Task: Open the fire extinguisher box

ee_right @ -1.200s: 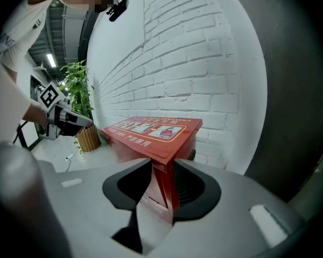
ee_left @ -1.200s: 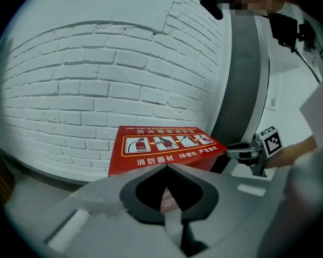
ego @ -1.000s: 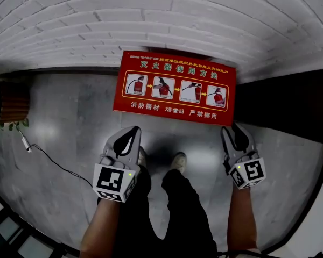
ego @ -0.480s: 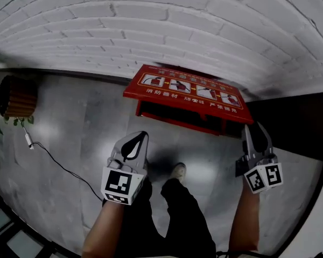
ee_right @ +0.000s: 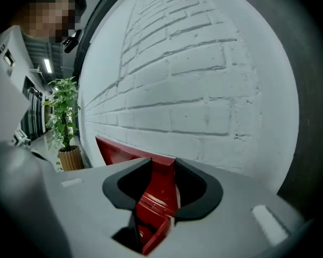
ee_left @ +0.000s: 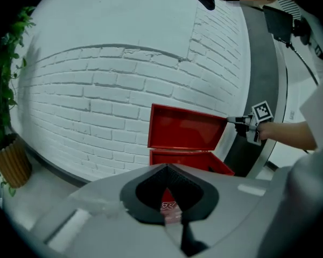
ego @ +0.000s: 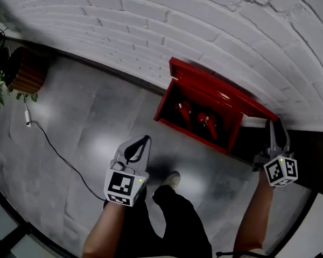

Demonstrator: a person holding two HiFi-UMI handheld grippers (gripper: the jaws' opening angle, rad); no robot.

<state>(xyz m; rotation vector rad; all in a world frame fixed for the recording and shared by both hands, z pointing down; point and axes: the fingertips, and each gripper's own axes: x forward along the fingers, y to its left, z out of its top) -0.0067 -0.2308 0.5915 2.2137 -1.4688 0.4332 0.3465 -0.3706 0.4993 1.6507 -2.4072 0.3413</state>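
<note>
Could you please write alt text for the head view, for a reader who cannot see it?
A red fire extinguisher box stands open against a white brick wall, with red extinguishers inside; the right gripper holds its raised lid by the right corner. The left gripper hangs empty over the grey floor.

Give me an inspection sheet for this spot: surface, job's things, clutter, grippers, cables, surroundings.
Surface: grey floor, glossy.
Job's things: red box against the wall, lid raised; extinguishers inside.
Clutter: nothing seen.
Grippers: right gripper clamped on the lid's edge; left gripper shut, empty, apart from the box.
Cables: black cable lying across the floor at left.
Surroundings: white brick wall; potted plant at left.
</note>
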